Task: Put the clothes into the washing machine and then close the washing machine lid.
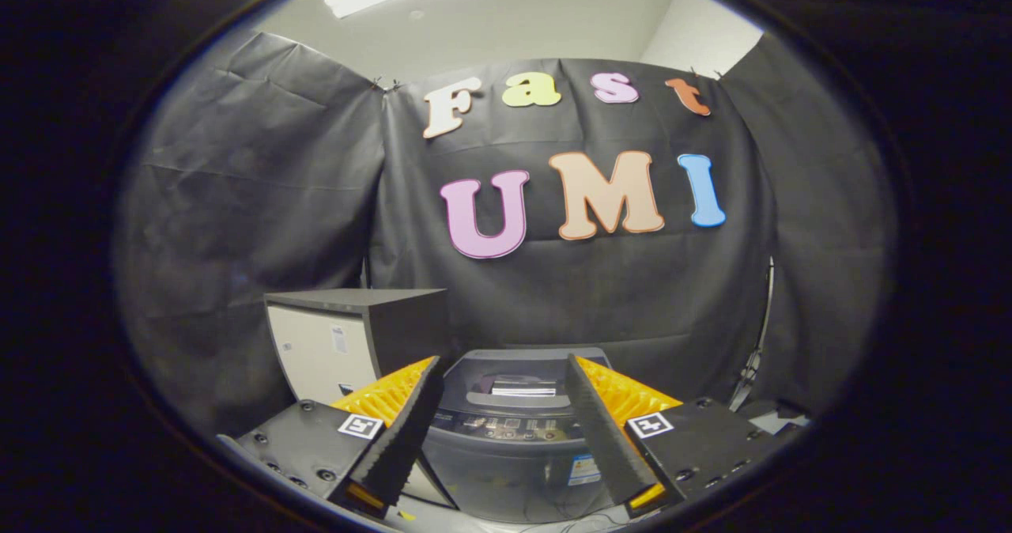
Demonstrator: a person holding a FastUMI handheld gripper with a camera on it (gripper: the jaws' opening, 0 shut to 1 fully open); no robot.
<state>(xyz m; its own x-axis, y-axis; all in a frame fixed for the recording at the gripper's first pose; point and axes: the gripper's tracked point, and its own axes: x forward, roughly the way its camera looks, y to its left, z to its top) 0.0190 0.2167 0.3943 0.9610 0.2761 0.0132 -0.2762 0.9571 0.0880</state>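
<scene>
Framing the washing machine (514,430) at lower centre, the claw (502,387) stood open and empty. No clothes were grasped, so closing the lid (518,395) prematurely risked leaving the drum unloaded.

washing machine (514,422): dark grey, lid shut | cabinet (348,339): white front, dark top | ceiling: white

Gripper (503,375) jaws apart, empty, washing machine (514,438) beyond, lid closed
</scene>
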